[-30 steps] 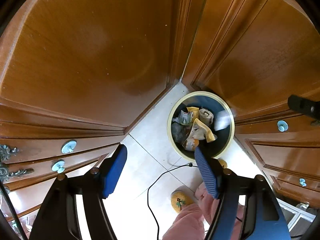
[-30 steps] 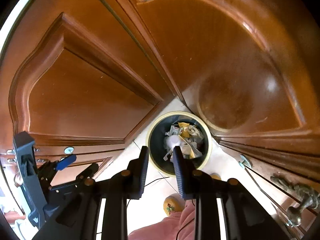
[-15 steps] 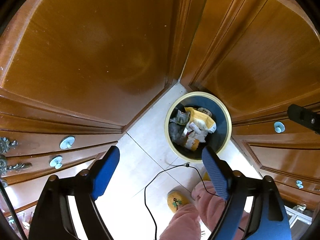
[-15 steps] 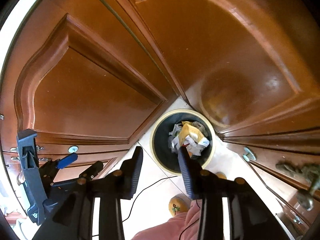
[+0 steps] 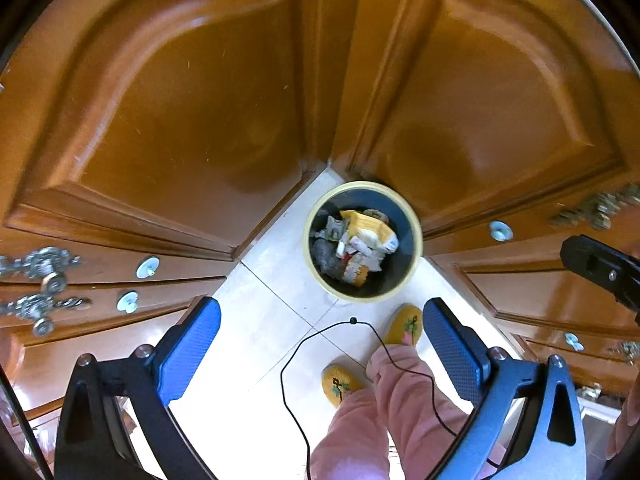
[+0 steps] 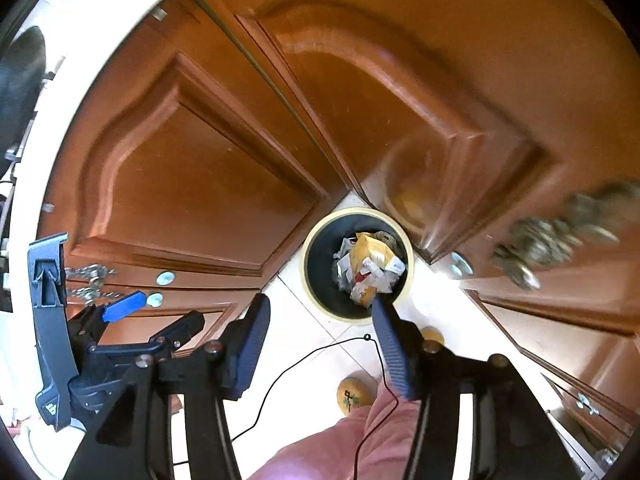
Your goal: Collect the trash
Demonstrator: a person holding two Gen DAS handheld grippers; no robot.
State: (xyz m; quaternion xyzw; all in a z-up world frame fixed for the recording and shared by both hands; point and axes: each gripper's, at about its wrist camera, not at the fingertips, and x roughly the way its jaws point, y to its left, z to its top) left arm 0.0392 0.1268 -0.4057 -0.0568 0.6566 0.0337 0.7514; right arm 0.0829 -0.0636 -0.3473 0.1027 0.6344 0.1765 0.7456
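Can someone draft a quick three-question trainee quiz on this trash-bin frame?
1. True or false: the left tool holds a piece of trash.
2. Where does the trash bin stand? A) in the corner between wooden doors B) on a table C) inside a drawer
3. Fill in: the yellow packet lies ____ the bin.

Key: 1 false, both it and the right tool are open and empty; 2 A; 3 inside.

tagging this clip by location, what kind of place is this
Probably a room corner in a home: tall carved brown wooden cabinet doors meet over a pale tiled floor, with a round yellow-rimmed trash bin full of wrappers and someone's yellow embroidered slippers.
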